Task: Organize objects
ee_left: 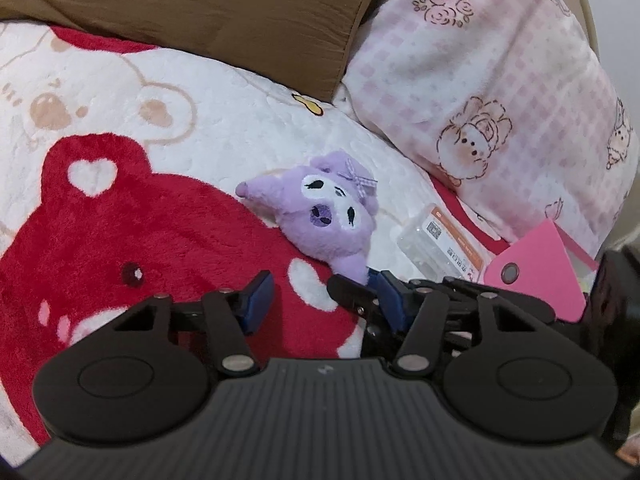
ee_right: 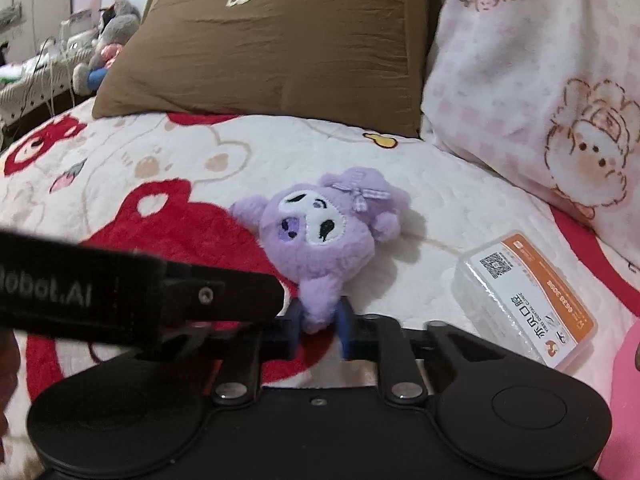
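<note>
A small purple plush toy (ee_left: pixel 326 216) with a white face and a checked bow lies on a red and white bear blanket (ee_left: pixel 120 220). In the right wrist view the plush (ee_right: pixel 320 236) has its lower ear between my right gripper's (ee_right: pixel 320 326) blue pads, which are shut on it. My left gripper (ee_left: pixel 322 300) is open and empty just in front of the plush, with the right gripper's fingers crossing by its right pad. A clear plastic box (ee_right: pixel 524 300) with an orange and white label lies right of the plush; it also shows in the left wrist view (ee_left: pixel 444 248).
A brown pillow (ee_right: pixel 280 40) and a pink checked pillow (ee_right: pixel 540 80) lean at the back of the bed. A pink pouch (ee_left: pixel 536 276) with a snap lies at the right. A cluttered shelf with soft toys (ee_right: pixel 100 48) stands far left. The other gripper's black body (ee_right: pixel 120 300) crosses the left.
</note>
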Demonstrator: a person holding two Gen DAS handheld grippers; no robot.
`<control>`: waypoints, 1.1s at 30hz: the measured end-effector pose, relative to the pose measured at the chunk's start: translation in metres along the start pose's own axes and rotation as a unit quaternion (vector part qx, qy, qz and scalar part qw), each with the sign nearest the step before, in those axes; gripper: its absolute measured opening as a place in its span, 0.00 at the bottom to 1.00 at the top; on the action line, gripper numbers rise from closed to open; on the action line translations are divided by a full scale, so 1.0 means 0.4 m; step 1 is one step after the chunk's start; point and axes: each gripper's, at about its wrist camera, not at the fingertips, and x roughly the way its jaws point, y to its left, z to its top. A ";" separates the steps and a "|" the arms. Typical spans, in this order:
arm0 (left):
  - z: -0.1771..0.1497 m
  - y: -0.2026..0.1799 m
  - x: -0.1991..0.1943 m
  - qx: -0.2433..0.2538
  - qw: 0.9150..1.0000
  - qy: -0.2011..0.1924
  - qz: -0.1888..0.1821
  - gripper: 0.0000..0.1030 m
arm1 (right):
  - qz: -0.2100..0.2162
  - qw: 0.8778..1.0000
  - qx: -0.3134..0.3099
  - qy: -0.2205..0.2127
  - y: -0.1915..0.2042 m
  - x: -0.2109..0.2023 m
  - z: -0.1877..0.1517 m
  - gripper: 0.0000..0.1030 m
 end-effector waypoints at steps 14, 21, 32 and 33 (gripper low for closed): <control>-0.015 -0.020 -0.040 -0.008 1.000 0.022 0.004 0.53 | 0.013 1.000 -0.020 0.011 0.069 -0.080 -0.054 0.15; -0.039 -0.027 -0.055 -0.019 0.999 0.030 0.015 0.53 | 0.050 0.999 0.009 0.017 0.094 -0.139 -0.073 0.15; -0.063 -0.015 -0.068 -0.036 0.996 0.070 0.051 0.53 | 0.065 0.997 -0.003 0.051 0.124 -0.194 -0.075 0.15; -0.070 -0.018 -0.069 -0.034 0.996 0.067 0.052 0.53 | 0.065 0.996 -0.007 0.055 0.132 -0.195 -0.078 0.15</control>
